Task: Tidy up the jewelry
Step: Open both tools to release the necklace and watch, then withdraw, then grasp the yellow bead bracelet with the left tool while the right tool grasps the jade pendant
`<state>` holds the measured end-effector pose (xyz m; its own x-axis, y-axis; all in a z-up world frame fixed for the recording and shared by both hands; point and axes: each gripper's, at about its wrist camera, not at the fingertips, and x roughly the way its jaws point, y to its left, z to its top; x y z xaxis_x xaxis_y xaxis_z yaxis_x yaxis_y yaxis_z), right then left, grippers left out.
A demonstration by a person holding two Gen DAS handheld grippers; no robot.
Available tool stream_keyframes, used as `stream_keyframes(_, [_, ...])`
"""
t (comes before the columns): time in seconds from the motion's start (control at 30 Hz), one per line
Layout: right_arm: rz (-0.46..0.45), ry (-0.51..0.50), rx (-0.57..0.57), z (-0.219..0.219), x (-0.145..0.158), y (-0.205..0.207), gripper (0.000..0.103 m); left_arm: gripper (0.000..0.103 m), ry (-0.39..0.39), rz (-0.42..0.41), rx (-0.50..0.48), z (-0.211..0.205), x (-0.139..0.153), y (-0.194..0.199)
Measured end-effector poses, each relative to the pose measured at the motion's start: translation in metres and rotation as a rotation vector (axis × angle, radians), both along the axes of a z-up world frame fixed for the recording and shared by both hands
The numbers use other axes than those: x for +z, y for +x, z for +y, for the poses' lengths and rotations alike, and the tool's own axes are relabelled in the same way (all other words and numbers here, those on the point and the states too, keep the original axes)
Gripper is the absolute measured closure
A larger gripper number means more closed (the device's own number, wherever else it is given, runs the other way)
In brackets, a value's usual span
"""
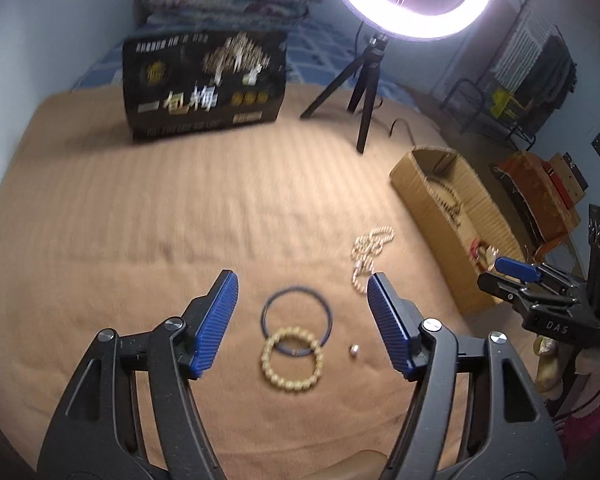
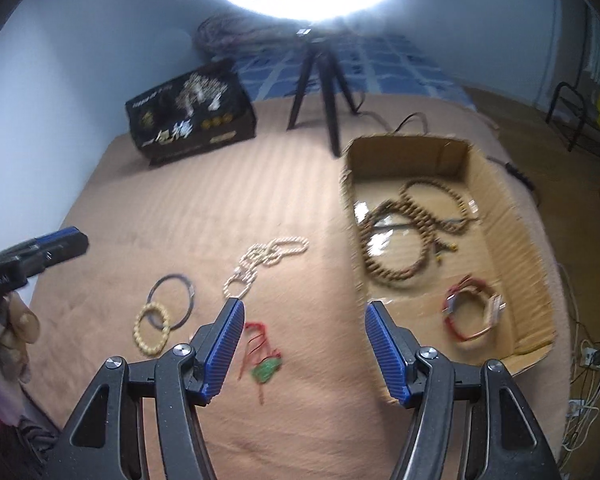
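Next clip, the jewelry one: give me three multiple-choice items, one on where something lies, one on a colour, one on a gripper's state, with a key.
1. Where is the long brown bead necklace?
A. Inside the cardboard box
B. On the blanket
C. Between gripper fingers

2. What colour is the pendant on the red cord?
A. Blue
B. Green
C. White

3. How are the left gripper jaws?
A. Shut on the beaded bracelet
B. Shut, empty
C. Open, empty

Key: 1 A, it coils on the box floor. 2 B, plainly green in the right wrist view. 3 C, the pads stand apart above the bracelet.
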<state>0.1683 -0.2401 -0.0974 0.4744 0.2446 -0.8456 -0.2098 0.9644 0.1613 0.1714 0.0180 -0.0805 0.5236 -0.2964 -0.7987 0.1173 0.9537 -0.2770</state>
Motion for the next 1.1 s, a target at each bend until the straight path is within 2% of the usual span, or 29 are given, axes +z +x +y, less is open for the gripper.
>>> stream_keyframes(0.3, [0.103, -0.018, 0.069, 0.026, -0.03, -0.003, 0.038, 0.034, 0.018, 0.116, 0.024, 0.007, -0.053, -0.014])
stream_keyframes(0.37, [0.128, -0.019, 0.069, 0.029, -0.037, -0.002, 0.044, 0.035, 0.03, 0.124, 0.019, 0.007, -0.059, -0.016])
stream_keyframes(0.4, [0.145, -0.017, 0.069, 0.03, -0.041, -0.001, 0.046, 0.038, 0.034, 0.126, 0.016, 0.007, -0.062, -0.017])
stream_keyframes(0.47, [0.179, -0.017, 0.065, 0.031, -0.05, 0.0, 0.053, 0.049, 0.042, 0.143, 0.008, 0.006, -0.068, -0.018])
stream_keyframes(0.53, [0.205, -0.035, 0.056, 0.034, -0.058, -0.001, 0.056, 0.053, 0.034, 0.162, 0.008, 0.007, -0.075, -0.018])
stream_keyframes(0.63, [0.233, -0.061, 0.044, 0.037, -0.068, 0.001, 0.062, 0.064, 0.015, 0.195, 0.01, 0.008, -0.085, -0.016])
stream_keyframes(0.9, [0.264, -0.092, 0.014, 0.037, -0.08, 0.006, 0.066, 0.069, -0.006, 0.232, 0.01, 0.007, -0.098, -0.011])
stream_keyframes(1.03, [0.266, -0.104, 0.014, 0.04, -0.084, 0.009, 0.067, 0.07, 0.015, 0.246, 0.002, 0.002, -0.105, -0.007])
stream_keyframes(1.1, [0.27, -0.112, 0.014, 0.042, -0.088, 0.01, 0.067, 0.074, 0.032, 0.251, 0.006, 0.001, -0.109, -0.005])
